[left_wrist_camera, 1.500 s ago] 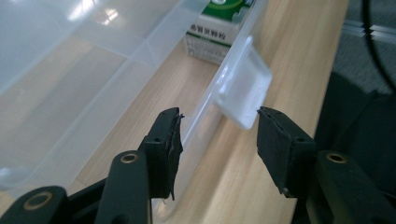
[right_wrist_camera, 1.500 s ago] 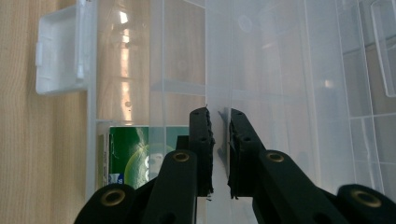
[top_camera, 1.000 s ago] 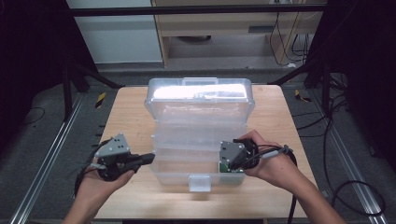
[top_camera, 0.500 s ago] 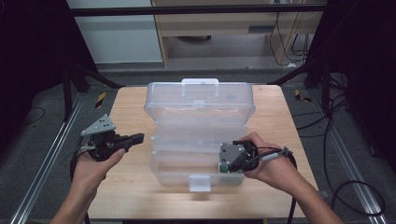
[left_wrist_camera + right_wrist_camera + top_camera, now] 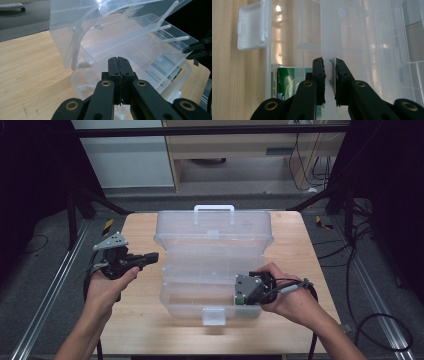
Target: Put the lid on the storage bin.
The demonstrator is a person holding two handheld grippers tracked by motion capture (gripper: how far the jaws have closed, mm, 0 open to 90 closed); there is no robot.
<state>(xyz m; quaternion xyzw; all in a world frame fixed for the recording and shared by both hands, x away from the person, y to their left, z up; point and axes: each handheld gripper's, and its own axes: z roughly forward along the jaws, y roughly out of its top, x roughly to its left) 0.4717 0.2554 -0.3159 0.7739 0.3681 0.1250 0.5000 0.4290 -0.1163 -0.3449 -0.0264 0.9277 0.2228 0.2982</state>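
A clear plastic toolbox (image 5: 214, 265) is sitting open on the wooden bench (image 5: 140, 330). The right tongs (image 5: 329, 75) are pinching its thin wall. The left tongs (image 5: 117, 65) are staying clenched, holding nothing.

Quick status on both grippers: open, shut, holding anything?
Left gripper: shut, holding nothing, beside the clear plastic box.
Right gripper: jaws either side of a clear tray wall in the box; whether it grips cannot be told.
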